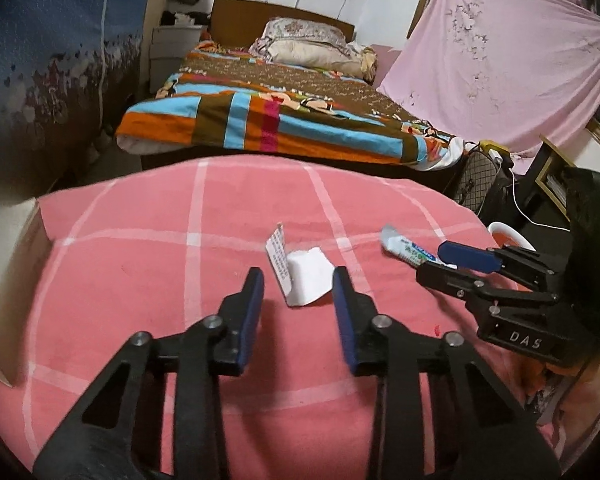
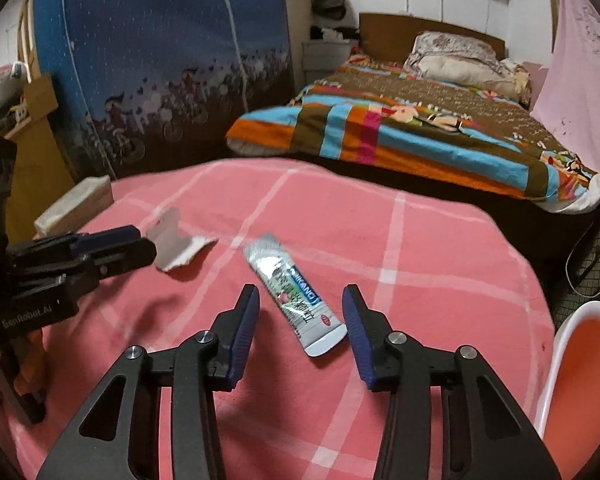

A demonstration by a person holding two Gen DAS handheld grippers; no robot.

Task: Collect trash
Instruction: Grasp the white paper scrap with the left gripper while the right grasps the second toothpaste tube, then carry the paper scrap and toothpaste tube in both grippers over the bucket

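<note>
- Blue-padded fingers [image 1: 256, 300] of left gripper [image 1: 298, 294]: spread wide, holding nothing, hovering over pink checked cloth [image 1: 160, 280].
- Torn white cardboard scrap [image 1: 300, 276]: lying on cloth just ahead of left fingertips, near side reaching between them, printed flap raised at far-left corner; not touched.
- Right gripper [image 2: 300, 312]: fingers likewise wide apart, nothing held.
- Squeezed toothpaste tube [image 2: 294, 300]: flat on cloth, near end lying between right fingers, crimped end pointing away; apart from both pads.
- Both trash pieces: near each other mid-cloth, each framed by its own gripper.
- White bin with orange interior [image 2: 572, 344]: at right edge of cloth, beside right gripper; judged the likely drop point.
- Pale box [image 1: 16, 280]: at left edge of cloth, well apart from trash.
- Beyond: bed with striped quilt [image 1: 300, 120], pink draped sheet [image 1: 500, 60], blue printed panel [image 2: 160, 60].
- Step in hand, as judged: approach done, grasp not yet made on either piece.
- Next move, as judged: slight lowering and advance, closing across tube's narrow width and over cardboard's raised fold; then carry to bin. Thin, flat items liable to slip or drag cloth along.
</note>
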